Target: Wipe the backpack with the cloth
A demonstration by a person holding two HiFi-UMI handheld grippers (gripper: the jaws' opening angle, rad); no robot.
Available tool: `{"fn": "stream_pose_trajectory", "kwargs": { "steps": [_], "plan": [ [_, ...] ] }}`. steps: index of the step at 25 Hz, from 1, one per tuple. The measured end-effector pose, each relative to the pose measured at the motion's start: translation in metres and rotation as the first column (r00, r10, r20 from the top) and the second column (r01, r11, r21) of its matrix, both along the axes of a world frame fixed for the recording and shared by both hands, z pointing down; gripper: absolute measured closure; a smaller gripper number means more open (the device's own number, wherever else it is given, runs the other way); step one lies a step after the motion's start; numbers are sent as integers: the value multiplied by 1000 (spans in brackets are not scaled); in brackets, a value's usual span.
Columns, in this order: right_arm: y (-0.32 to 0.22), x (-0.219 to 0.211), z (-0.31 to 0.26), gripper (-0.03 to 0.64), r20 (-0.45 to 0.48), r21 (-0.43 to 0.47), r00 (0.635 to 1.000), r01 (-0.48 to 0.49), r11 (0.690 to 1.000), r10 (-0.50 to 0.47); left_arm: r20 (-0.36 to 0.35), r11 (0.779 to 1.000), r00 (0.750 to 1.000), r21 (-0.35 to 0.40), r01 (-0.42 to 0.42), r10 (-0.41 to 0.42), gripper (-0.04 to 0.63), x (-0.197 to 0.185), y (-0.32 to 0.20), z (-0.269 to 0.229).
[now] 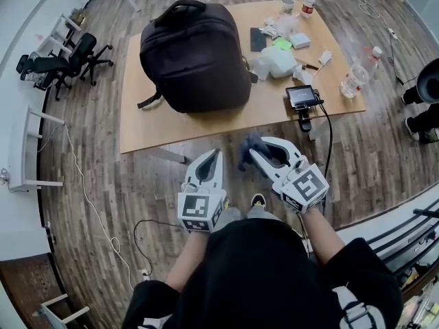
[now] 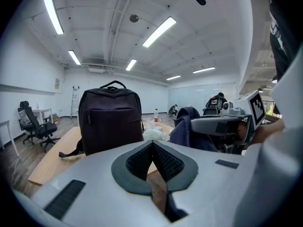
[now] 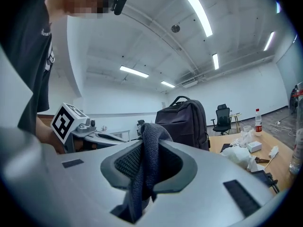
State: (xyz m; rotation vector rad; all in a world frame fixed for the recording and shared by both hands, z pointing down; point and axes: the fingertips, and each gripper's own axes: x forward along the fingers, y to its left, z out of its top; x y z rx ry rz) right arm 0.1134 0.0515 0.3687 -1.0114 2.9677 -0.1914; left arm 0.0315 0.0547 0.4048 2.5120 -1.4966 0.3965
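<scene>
The right gripper [image 1: 257, 157] pinched a dark cloth [image 1: 247, 148]; the left gripper [image 1: 215, 157] was closed, empty. The backpack [image 1: 195, 57] stood on the table [image 1: 158, 132] ahead (unsteadied): wiping might topple it, or tug the cloth loose.

An office: swivel chairs [image 1: 68, 60], ceiling strip lights [image 2: 158, 31] (plank floor [image 1: 89, 163]), cluttered table [image 1: 154, 132].

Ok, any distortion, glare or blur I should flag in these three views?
Head view: strong fisheye bends the table edges and floorboards; light even, backpack sharp. Left gripper view: dark vignetted corners, ceiling strip lights blown out. Right gripper view: same vignette and bright strips, privacy mosaic laid over the top left, cloth crisp.
</scene>
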Motion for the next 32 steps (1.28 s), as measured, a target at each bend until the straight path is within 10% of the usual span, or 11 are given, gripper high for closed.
{"fn": "stream_pose_trajectory", "kwargs": {
  "steps": [22,32],
  "plan": [
    [-140,-94,6,545,62,-59,988,-137,989,141,-82,999,996,9,-31,32,578,-118,-136,14],
    [-223,-96,-41,544,-39,99,951,-300,949,305,-93,999,996,41,3,1,578,-174,-192,3]
  ]
}}
